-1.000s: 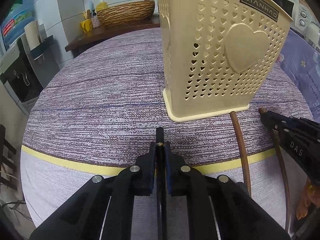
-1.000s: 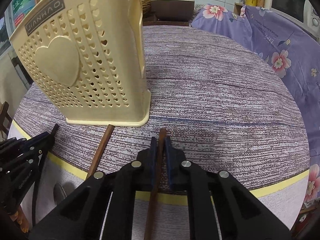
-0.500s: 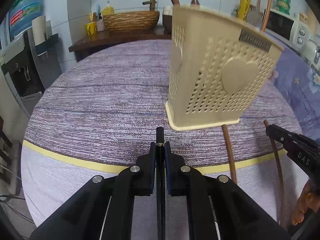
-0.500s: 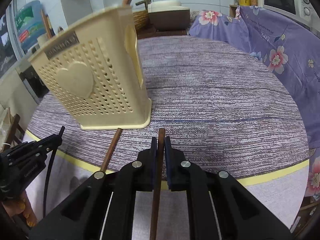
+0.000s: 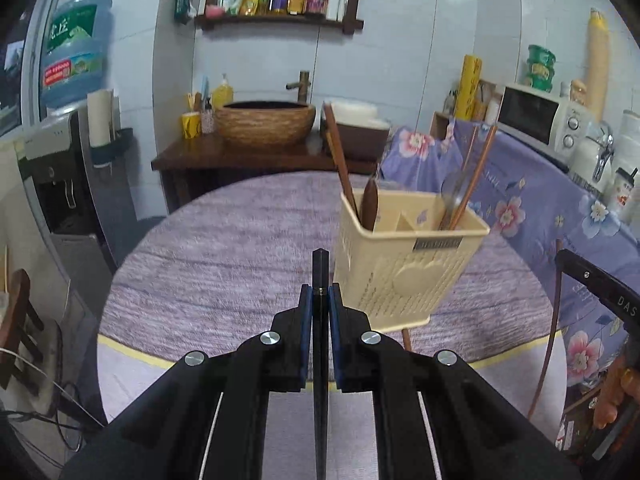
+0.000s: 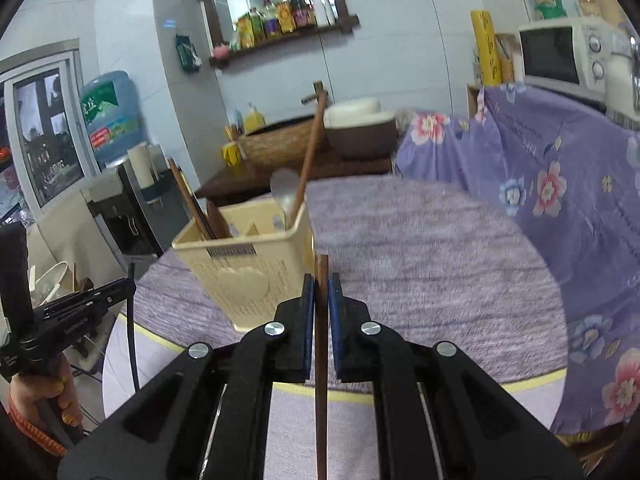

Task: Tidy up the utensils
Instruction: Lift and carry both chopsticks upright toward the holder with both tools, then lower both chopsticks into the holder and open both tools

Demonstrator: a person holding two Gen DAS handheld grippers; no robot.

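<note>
My left gripper [image 5: 320, 300] is shut on a black utensil handle [image 5: 321, 272], held above the round table in front of the cream utensil basket [image 5: 404, 276]. My right gripper [image 6: 320, 292] is shut on a brown wooden utensil handle [image 6: 321, 276], to the right of the basket [image 6: 244, 276]. The basket holds several wooden utensils and a metal spoon [image 5: 452, 192] in its compartments. A brown chopstick [image 5: 406, 338] lies on the table at the basket's front edge. The right gripper shows at the right of the left wrist view [image 5: 600, 292].
The round table has a purple woven cloth [image 5: 224, 256] with a yellow band near its edge. A floral purple cover [image 6: 560, 168] drapes furniture to the right. A wicker basin [image 5: 266, 124], a water dispenser and a microwave [image 5: 536, 120] stand beyond the table.
Both grippers have risen high above the table with their utensils, so the basket's open top now shows. Both stayed shut.
</note>
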